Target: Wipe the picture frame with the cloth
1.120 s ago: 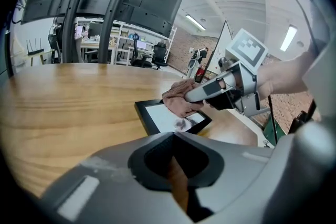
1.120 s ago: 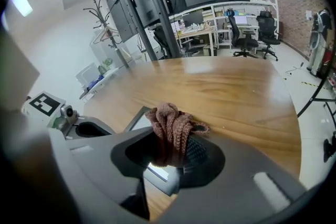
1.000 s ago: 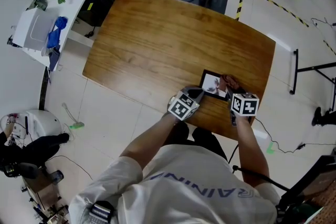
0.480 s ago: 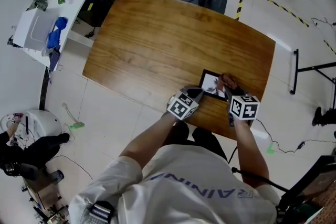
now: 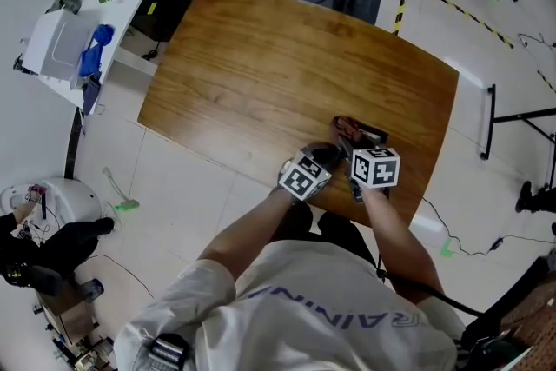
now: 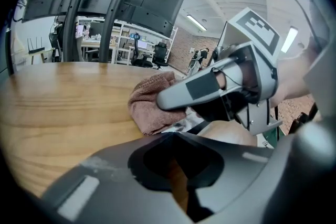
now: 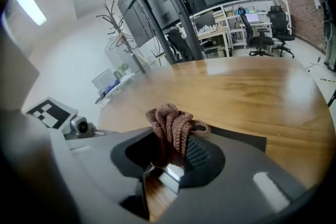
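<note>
Overhead view of a person at a wooden table (image 5: 261, 56), a hand-held gripper in each hand, wiping a small picture frame (image 5: 375, 135) that lies face up near the table's front edge, towards its right end. Since a second ago the right gripper (image 5: 349, 143) has swept leftward across the frame. The brown cloth (image 5: 346, 128), which sat over the frame's right part, is now bunched over its far-left corner, and the photo that showed before is mostly covered by cloth and gripper. That looks like one full pass over the glass, so the wipe seems well under way; the right end, now uncovered, may call for a return stroke. The right gripper's jaws are closed tight on a fold of the knitted cloth, which stands up between them in its own view. The left gripper (image 5: 328, 155) has not moved: its jaws are nearly together at the frame's near-left corner, apparently nipping the edge to steady it (the grip itself is hard to confirm). The frame's long axis runs left to right, roughly parallel with the table's front edge, its short sides pointing away from the person.
</note>
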The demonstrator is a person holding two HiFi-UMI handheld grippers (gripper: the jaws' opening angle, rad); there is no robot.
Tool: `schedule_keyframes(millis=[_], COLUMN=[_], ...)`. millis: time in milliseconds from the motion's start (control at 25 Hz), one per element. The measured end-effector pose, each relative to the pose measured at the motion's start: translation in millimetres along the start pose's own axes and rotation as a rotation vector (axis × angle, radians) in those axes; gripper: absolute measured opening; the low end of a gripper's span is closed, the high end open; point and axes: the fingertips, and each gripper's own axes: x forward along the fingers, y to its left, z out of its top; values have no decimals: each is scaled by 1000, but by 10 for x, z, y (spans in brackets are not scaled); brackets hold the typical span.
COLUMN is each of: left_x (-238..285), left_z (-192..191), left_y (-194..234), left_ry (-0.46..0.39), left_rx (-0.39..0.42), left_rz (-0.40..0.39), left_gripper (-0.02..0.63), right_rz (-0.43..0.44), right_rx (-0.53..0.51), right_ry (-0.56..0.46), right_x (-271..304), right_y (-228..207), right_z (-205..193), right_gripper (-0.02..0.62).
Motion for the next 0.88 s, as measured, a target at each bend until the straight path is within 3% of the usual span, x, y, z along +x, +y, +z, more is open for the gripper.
schedule_keyframes(millis=[560,880], left_x=[1,-8], left_z=[-1,-9], left_y=[7,23], left_ry=[-1,0], left_rx=[0,0], left_rz=[0,7], left_gripper=[6,6], right_rz=[-68,-112], right_rx=[7,35], right_ry=[122,91], right_x=[-195,-508], right_y=[-280,-576], right_z=[-266,-392], right_gripper=[123,123])
